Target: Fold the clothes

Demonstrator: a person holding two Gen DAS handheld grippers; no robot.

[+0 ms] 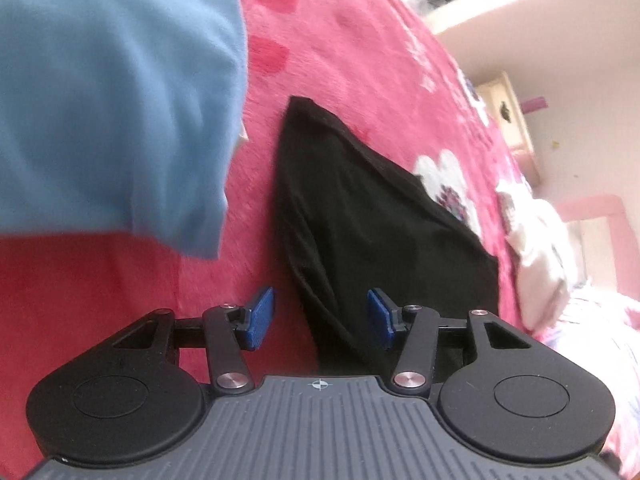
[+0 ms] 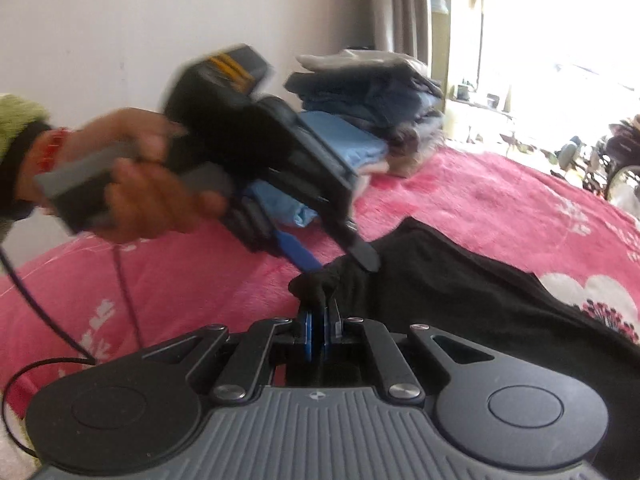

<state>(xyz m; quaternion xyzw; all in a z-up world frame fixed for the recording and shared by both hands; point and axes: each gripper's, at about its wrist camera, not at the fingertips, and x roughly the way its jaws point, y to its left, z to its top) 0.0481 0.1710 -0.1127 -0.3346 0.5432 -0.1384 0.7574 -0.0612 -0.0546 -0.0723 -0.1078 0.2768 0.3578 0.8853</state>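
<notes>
On the bed, left to right:

Person's hand (image 2: pixel 136 184), green fuzzy sleeve at the wrist, gripping the handle of the left tongs (image 1: pixel 320 318). These tongs stand spread, blue pads well apart, poised over the near edge of the black garment with nothing between them. Motion blur in the right wrist view; whether a pad touches the cloth cannot be told.

Folded light-blue cotton garment (image 1: pixel 112 100), lying on the bed left of the black one, just beside the stack.

Stack of folded clothes (image 2: pixel 372 96) in grey, dark blue and white, at the far side of the bed near the wall and curtain.

Right tongs (image 2: pixel 319 334), pressed together, pinching a bunched corner of the black garment.

Black soft-knit garment (image 1: pixel 360 216), spread flat across the bedspread, one corner lifted in the right tongs.

Pink fleece bedspread (image 2: pixel 480 200) with white flower print, under everything.
</notes>
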